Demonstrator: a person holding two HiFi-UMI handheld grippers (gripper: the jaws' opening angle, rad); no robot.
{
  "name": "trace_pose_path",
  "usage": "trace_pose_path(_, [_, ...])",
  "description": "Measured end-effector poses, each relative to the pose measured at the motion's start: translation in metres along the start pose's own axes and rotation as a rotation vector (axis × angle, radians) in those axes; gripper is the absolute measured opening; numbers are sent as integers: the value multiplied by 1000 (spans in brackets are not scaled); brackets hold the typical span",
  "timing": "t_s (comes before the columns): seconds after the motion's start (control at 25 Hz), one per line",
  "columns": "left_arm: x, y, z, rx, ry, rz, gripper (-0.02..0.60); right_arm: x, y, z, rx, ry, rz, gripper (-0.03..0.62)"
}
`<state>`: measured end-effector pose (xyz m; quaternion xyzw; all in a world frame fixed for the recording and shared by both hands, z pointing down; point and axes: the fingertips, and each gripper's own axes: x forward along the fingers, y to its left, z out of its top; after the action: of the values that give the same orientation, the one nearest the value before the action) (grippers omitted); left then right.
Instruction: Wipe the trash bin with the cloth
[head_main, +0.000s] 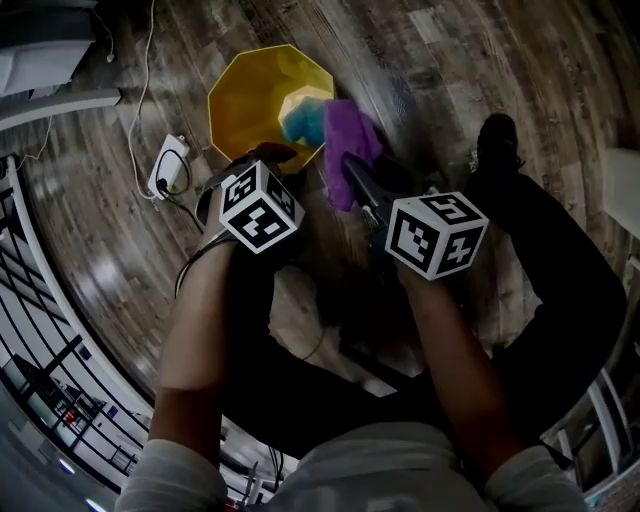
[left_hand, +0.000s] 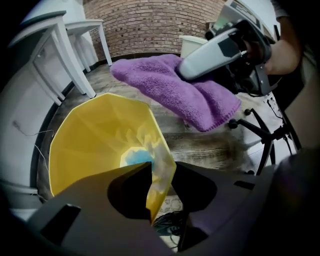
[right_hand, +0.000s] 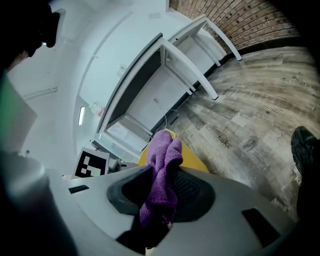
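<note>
Your right gripper (head_main: 350, 172) has its fingers clenched on the purple cloth (head_main: 348, 135), which hangs bunched from them, lifted clear above the right side of the yellow bin (head_main: 250, 100). The bin stands open on the wood floor (head_main: 450, 60) just ahead of you, well away from the floor's edges. Your left gripper (left_hand: 162, 167) points steeply down at the bin's near rim. Its fingers are released and stand either side of the thin wall without pinching it.

White sleeves (head_main: 170, 480), dark trousers (head_main: 560, 290), grey grippers (left_hand: 162, 200) (right_hand: 160, 200) with black-and-white marker cubes (head_main: 262, 208)
</note>
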<state>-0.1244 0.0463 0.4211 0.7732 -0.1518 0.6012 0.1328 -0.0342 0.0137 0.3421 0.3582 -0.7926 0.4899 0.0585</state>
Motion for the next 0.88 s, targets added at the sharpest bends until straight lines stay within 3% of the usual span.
trace_pose_path(0.32, [1, -12, 6, 80, -10, -21, 31, 11, -17, -6, 2, -4, -61, 114])
trace_pose_path(0.6, [2, -17, 18, 92, -56, -44, 25, 28, -28, -9, -52, 34, -62, 114])
trace_pose_path(0.88, [4, -25, 27, 108, -81, -71, 26, 37, -44, -12, -39, 40, -77, 114])
